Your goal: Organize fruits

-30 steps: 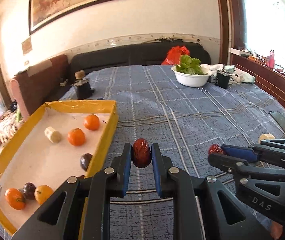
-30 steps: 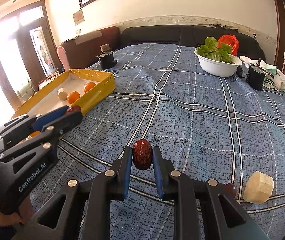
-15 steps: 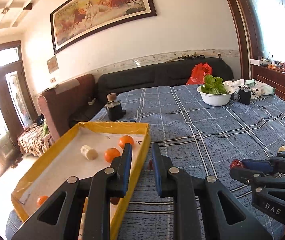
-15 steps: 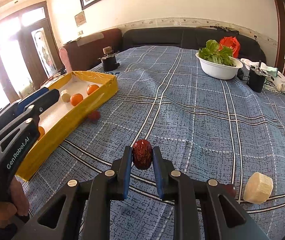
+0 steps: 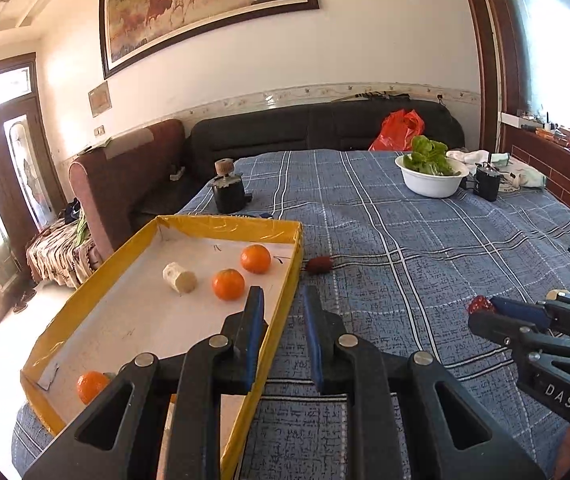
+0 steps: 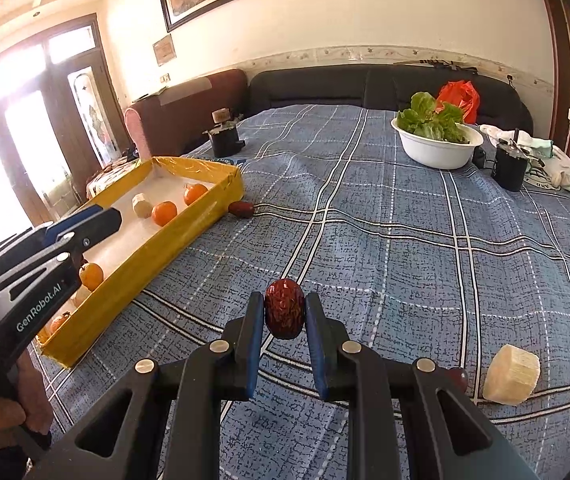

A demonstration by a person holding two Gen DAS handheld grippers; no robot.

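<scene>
My left gripper hovers over the right wall of the yellow tray, jaws narrow with nothing between them. Oranges and a pale chunk lie in the tray. A red date lies on the blue plaid bedspread, just outside the tray's far right corner. My right gripper is shut on another red date above the bedspread. A pale chunk and a small dark fruit rest at the near right.
A white bowl of lettuce and a black cup stand at the far right. A black object with a cork top sits behind the tray. A dark sofa with a red bag runs along the far side.
The date that my left gripper held is out of its jaws and now lies on the bedspread by the tray's far corner. The left gripper has risen and tilted upward. The right has not moved.
</scene>
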